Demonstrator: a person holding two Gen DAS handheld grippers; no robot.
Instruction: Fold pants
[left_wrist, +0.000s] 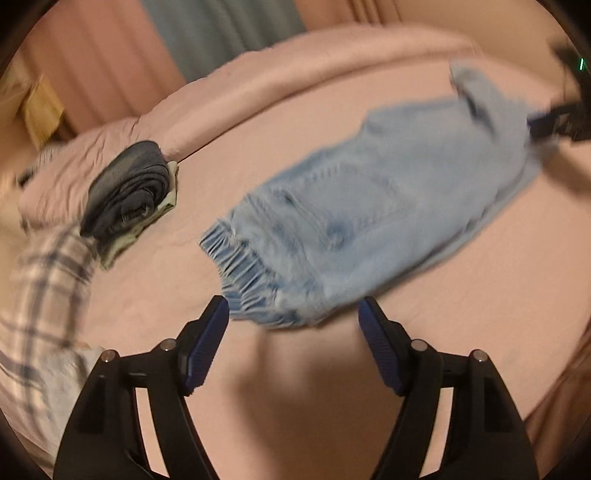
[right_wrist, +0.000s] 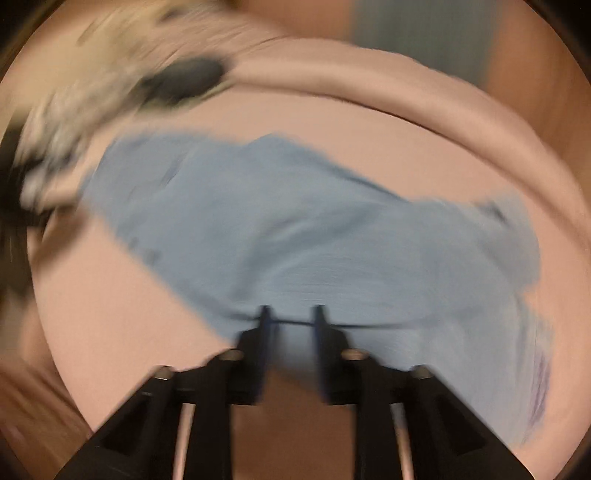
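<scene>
Light blue denim pants (left_wrist: 369, 206) lie across the pink bed, frayed hem toward my left gripper. My left gripper (left_wrist: 293, 314) is open and empty, its fingertips just short of the frayed hem. In the right wrist view, my right gripper (right_wrist: 291, 317) has its jaws close together at the edge of the pants (right_wrist: 295, 229). Blur hides whether it pinches the cloth. It shows as a dark shape at the far end of the pants in the left wrist view (left_wrist: 557, 122).
A stack of folded dark jeans (left_wrist: 129, 192) sits on the bed at the left, also blurred in the right wrist view (right_wrist: 188, 81). A plaid shirt (left_wrist: 44, 295) lies beside it. The rolled pink duvet (left_wrist: 295, 62) borders the far side.
</scene>
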